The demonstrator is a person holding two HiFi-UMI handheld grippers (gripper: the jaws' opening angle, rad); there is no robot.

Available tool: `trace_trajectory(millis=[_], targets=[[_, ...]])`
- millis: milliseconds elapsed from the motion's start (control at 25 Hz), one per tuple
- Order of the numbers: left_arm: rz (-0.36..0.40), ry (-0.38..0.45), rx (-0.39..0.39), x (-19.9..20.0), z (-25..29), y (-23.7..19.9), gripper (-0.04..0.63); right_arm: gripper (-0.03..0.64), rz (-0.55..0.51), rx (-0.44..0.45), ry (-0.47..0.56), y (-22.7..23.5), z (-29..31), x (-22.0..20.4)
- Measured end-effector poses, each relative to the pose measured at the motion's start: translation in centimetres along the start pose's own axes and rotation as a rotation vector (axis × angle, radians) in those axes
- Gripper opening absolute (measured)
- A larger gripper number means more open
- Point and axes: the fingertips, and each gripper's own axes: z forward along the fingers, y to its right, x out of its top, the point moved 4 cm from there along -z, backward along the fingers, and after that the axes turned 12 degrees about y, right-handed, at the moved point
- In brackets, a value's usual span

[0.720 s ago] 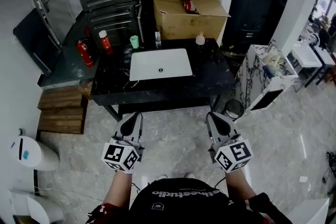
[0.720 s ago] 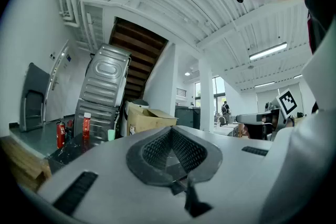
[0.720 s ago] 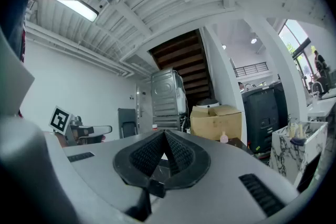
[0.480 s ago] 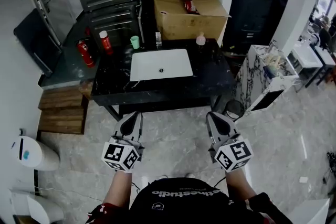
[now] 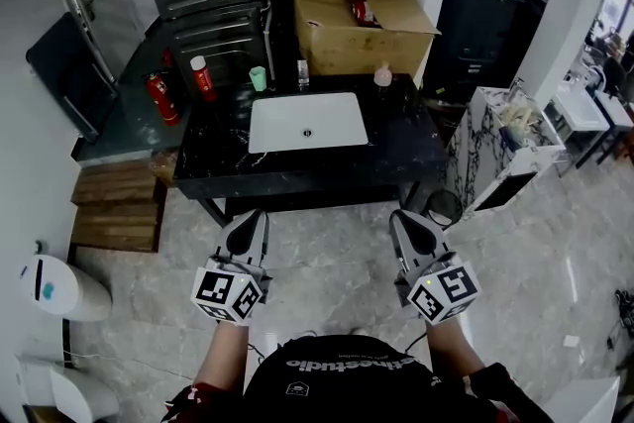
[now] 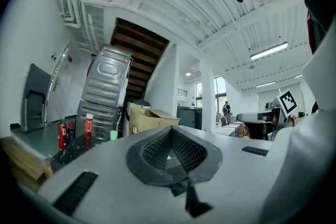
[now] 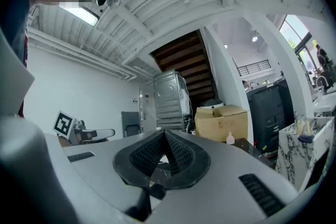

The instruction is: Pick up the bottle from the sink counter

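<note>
On the black sink counter (image 5: 396,149) around the white basin (image 5: 307,122) stand a red bottle with a white cap (image 5: 203,79), a small clear bottle (image 5: 302,71) and a pink bottle (image 5: 382,74). The left gripper view shows the red bottle (image 6: 88,126), and the right gripper view shows the pink bottle (image 7: 230,138). My left gripper (image 5: 250,221) and right gripper (image 5: 408,221) hang side by side over the floor, well short of the counter's front edge. Both are shut with nothing between the jaws (image 6: 170,129) (image 7: 164,134).
A green cup (image 5: 258,78) stands beside the red bottle. A fire extinguisher (image 5: 158,99) sits left of the counter, an open cardboard box (image 5: 362,20) behind it. A marble-patterned cabinet (image 5: 505,149) and a small bin (image 5: 441,206) stand at the right, wooden steps (image 5: 119,208) at the left.
The counter sits a touch lower and further right in the head view. Both grippers keep their places and stay shut.
</note>
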Motion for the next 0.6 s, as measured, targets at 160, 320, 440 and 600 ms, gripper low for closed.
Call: trace_trajectory(millis=[160,320,440,600], targets=[[0.002,0.0,-0.009,0.2,-0.2,-1.4,0.014,0.037,0.004,-0.01,-0.009,-0.7,1.1,-0.6],[0.007,0.003,-0.029,0.2,-0.1,-3.1,0.014,0.037,0.029,-0.019,-0.009,-1.9,2.7,-1.6],[0.004,0.004,-0.056,0.0,0.1,-4.2,0.014,0.038,0.013,-0.026,-0.013,-2.9,3.8,-2.0],[-0.018,-0.002,-0.076,-0.9,1.0,-6.1,0.014,0.038,0.005,-0.052,-0.016,-3.0,5.3,-2.8]])
